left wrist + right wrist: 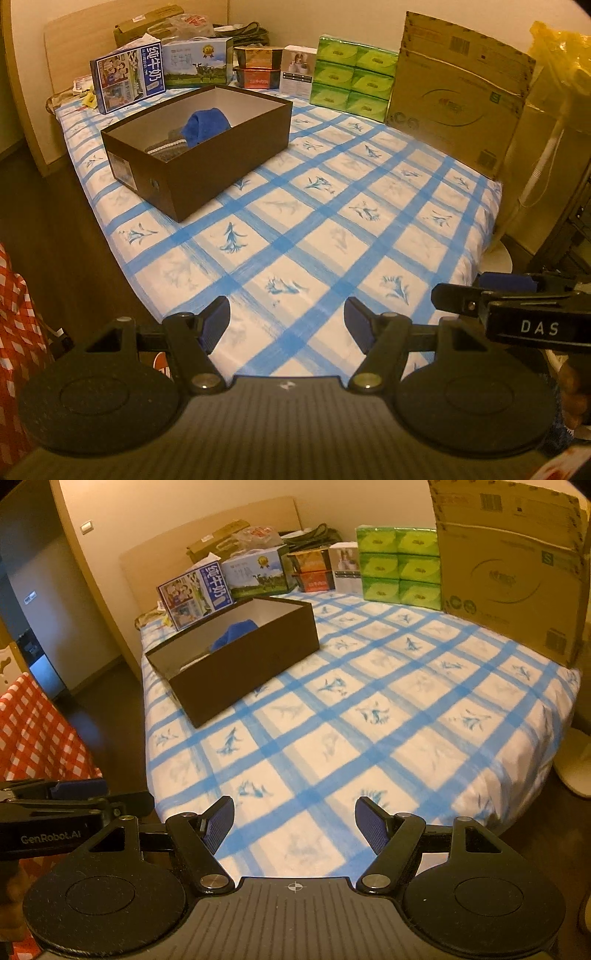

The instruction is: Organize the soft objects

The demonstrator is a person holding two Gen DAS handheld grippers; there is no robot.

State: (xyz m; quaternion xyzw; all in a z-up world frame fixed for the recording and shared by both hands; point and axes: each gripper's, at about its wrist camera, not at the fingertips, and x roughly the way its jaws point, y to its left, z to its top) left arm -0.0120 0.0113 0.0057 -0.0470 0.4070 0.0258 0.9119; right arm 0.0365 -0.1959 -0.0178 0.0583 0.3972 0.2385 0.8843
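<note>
left wrist view: crumpled blue cloth (207, 127) in brown box (221, 162), both grippers' jaws apart, empty.

The black right gripper (458, 291) at 3 o'clock in the left wrist view says "DAS". The black left gripper (92, 801) at 9 o'clock in the right wrist view says "GenRobot.AI". The blue milk carton box (127, 79) at 11 o'clock says "纯牛奶". The big brown cardboard box (506, 568) at 1 o'clock has an "S".

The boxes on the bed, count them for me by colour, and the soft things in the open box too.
Dark brown open box: 1
Blue milk cartons: 2
Orange boxes: 2, stacked
White box: 1
Green tissue packs: 6 showing
Tan cardboard box: 1
Soft items inside: blue cloth, grey striped one: 2
Total: 15
</note>
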